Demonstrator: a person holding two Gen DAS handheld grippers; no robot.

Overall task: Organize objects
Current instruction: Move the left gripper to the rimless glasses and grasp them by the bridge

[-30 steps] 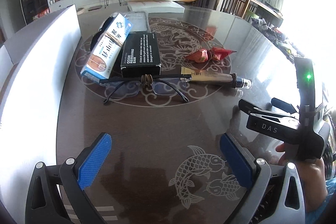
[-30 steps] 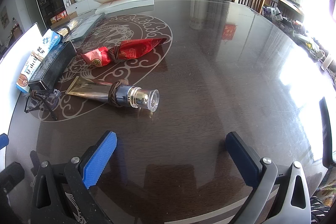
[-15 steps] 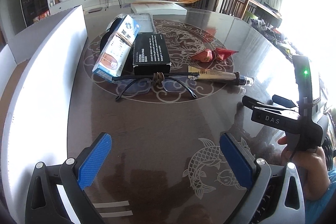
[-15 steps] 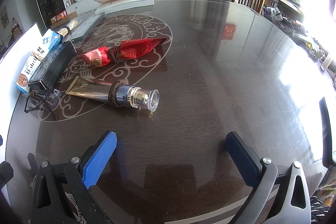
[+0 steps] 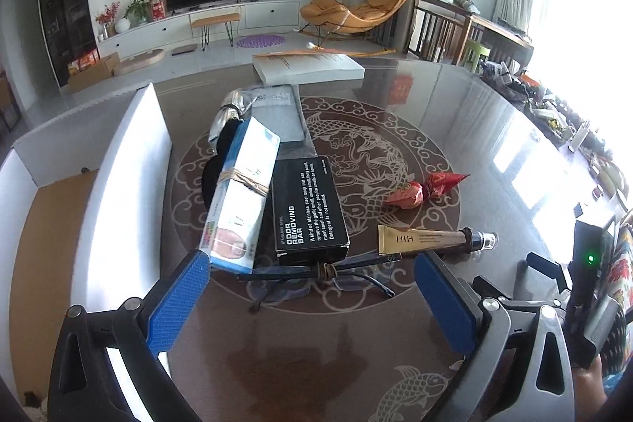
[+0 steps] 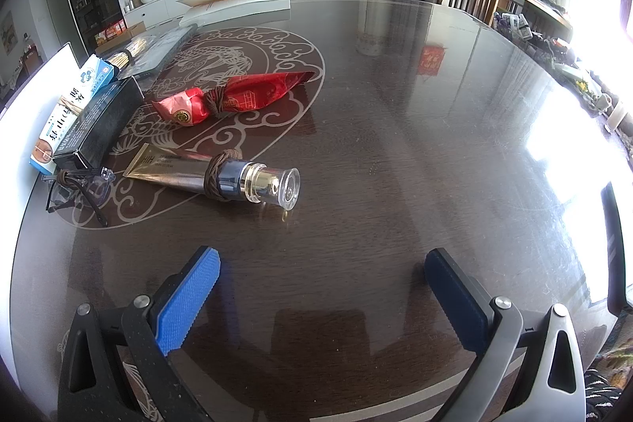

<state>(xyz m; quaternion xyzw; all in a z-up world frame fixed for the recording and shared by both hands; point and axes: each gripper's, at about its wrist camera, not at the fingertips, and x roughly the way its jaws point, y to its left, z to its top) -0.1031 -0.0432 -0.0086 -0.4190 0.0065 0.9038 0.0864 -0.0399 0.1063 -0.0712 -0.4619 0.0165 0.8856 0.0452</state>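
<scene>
My left gripper (image 5: 312, 297) is spread wide with nothing between its blue pads (image 5: 178, 303), hanging low over the dark table (image 5: 316, 351). Straight ahead at twelve o'clock, just past the fingertips, lie the glasses (image 5: 316, 269), folded, with a brown band around the bridge. Touching them from behind is the black box (image 5: 308, 204), and at eleven o'clock, leaning against that box, is the blue and white carton (image 5: 241, 192) wrapped with a rubber band. At one o'clock the gold tube (image 5: 431, 238) lies on its side, cap pointing right; farther out at one o'clock sits the red packet (image 5: 423, 189). At nine o'clock stands the white wall of a cardboard bin (image 5: 130, 192), beside the table's edge.

My right gripper (image 6: 322, 297) is also released, its pads wide apart and holding nothing, above bare tabletop. From its camera the tube (image 6: 205, 175) lies at eleven o'clock, the red packet (image 6: 233, 97) beyond it, and the glasses (image 6: 79, 184), black box (image 6: 99, 123) and carton (image 6: 71, 109) are clustered at ten o'clock. My hand shows at the left camera's lower right, holding the right tool.
</scene>
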